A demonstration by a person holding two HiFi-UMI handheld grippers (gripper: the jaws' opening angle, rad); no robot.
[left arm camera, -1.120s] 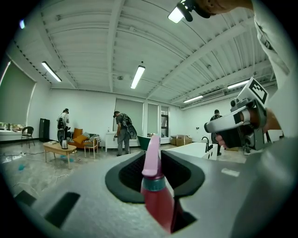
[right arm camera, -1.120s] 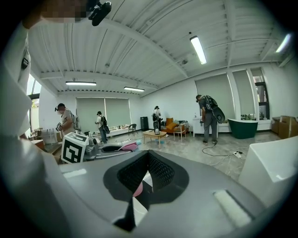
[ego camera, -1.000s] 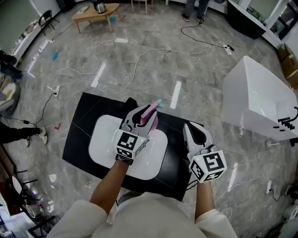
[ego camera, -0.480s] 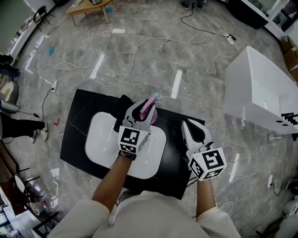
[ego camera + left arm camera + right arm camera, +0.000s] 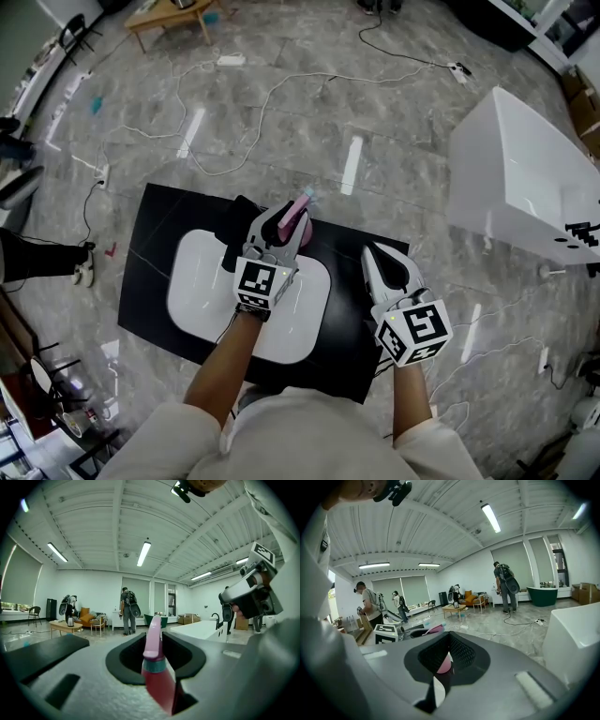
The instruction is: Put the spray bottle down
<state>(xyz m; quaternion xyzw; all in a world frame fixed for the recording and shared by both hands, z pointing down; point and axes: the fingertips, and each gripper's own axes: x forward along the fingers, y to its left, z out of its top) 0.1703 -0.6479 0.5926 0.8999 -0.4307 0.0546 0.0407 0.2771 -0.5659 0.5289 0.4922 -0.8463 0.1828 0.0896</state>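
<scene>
A pink spray bottle point(image 5: 300, 214) with a teal ring under its nozzle is clamped in my left gripper point(image 5: 284, 223), which is shut on it. It hangs over the far edge of a white tray point(image 5: 202, 281) on a black table point(image 5: 155, 234). In the left gripper view the bottle point(image 5: 153, 660) stands nearly upright between the jaws, nozzle pointing away. My right gripper point(image 5: 377, 255) hovers over the table's right part, apart from the bottle, jaws together with nothing in them. Through its narrow slit in the right gripper view I glimpse the pink bottle point(image 5: 443, 665).
A black object point(image 5: 239, 217) lies behind the tray's far edge. A large white tub point(image 5: 525, 187) stands on the floor to the right. Cables point(image 5: 272, 103) trail over the marble floor beyond the table. Someone's shoe point(image 5: 82, 272) is at the left.
Both grippers have sunk a little toward the table. The bottle stays in the left gripper's grip and now sits lower over the tray's far edge.
</scene>
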